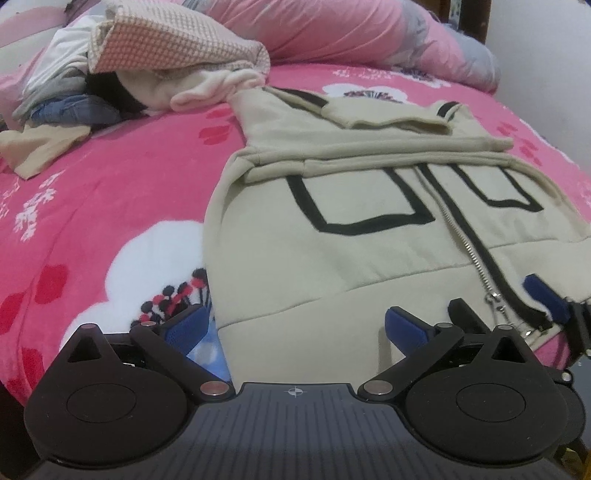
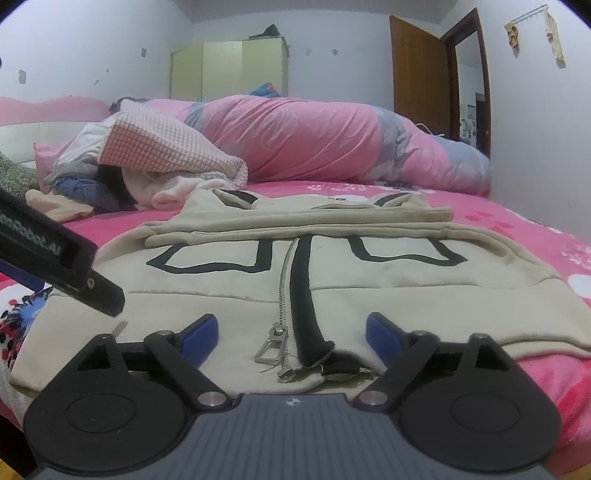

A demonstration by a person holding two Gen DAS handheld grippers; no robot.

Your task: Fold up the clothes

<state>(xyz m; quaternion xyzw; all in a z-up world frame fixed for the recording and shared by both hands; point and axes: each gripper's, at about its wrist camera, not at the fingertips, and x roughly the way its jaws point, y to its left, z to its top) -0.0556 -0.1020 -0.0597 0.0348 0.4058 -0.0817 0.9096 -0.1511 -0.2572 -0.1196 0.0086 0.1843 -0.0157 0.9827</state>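
A beige zip jacket with black trim and black rectangles lies flat on the pink bedspread. Its sleeves are folded across the chest and its hem is nearest me. My left gripper is open over the hem's left corner, one pad off the cloth and the other above it. My right gripper is open, its pads on either side of the zipper's lower end and metal pull, pinching nothing. One blue pad of the right gripper shows in the left wrist view. A black finger of the left gripper shows in the right wrist view.
A heap of mixed clothes lies at the back left. A rolled pink quilt runs along the far side. A wardrobe and a brown door stand beyond the bed. The bed's front edge is just below me.
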